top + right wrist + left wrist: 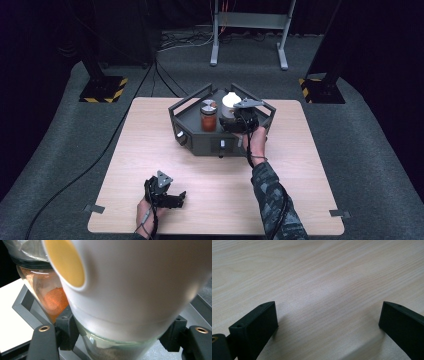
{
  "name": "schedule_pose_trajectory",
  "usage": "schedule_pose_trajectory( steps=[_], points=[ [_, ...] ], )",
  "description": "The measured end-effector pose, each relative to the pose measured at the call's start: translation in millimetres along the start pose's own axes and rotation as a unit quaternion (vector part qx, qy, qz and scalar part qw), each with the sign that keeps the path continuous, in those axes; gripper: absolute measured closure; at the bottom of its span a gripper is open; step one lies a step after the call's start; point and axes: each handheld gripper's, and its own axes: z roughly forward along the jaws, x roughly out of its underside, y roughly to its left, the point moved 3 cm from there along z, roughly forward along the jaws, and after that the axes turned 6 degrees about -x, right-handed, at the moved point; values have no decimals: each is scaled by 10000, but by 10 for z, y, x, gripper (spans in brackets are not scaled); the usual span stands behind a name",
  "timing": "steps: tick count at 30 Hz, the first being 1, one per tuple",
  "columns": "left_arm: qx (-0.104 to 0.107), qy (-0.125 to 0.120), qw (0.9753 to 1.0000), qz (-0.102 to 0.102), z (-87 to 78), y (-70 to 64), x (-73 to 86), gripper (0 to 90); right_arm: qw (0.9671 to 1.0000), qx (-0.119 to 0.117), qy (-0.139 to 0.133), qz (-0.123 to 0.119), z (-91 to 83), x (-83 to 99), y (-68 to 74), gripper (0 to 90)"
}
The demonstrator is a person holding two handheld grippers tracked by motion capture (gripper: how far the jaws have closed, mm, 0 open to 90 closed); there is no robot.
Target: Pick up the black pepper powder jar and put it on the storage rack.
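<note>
**White-capped jar gripped in the rack, lift not yet made**

The right gripper reaches into the dark rack on the far half of the table and has its jaws closed on the glass body of the white-capped jar, just under the cap. In the right gripper view the two pads press the glass from either side, with brownish contents showing near the bottom edge. The jar seems to stand in the rack, right beside the red spice jar; whether its base has left the rack floor I cannot tell.

The left gripper rests low over bare tabletop at the near left, jaws spread wide and holding nothing.

As I judge it, the grasp is made, while lifting the jar out and setting it down remain.
</note>
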Motion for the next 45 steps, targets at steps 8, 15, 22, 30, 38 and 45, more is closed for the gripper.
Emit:
schedule_pose_trajectory(
  steps=[8,15,22,30,38,45],
  points=[
    [1,-5,10000,2,-1,-1,2,20,9993,77,340,144,-45,-106,22,90],
    [5,-5,10000,1,0,0,1,20,9987,93,481,101,-303,-30,103,12],
    [5,-5,10000,-1,0,0,1,20,9973,29,735,72,-608,257,162,0],
    [5,0,10000,-3,0,2,-1,20,9952,318,851,367,-883,1016,242,0],
    [6,1,10000,-3,0,2,-1,20,9883,1122,821,626,-1025,1788,404,0],
    [3,-5,10000,3,0,0,1,20,9874,1002,883,854,-1011,1967,352,0]
  ],
)
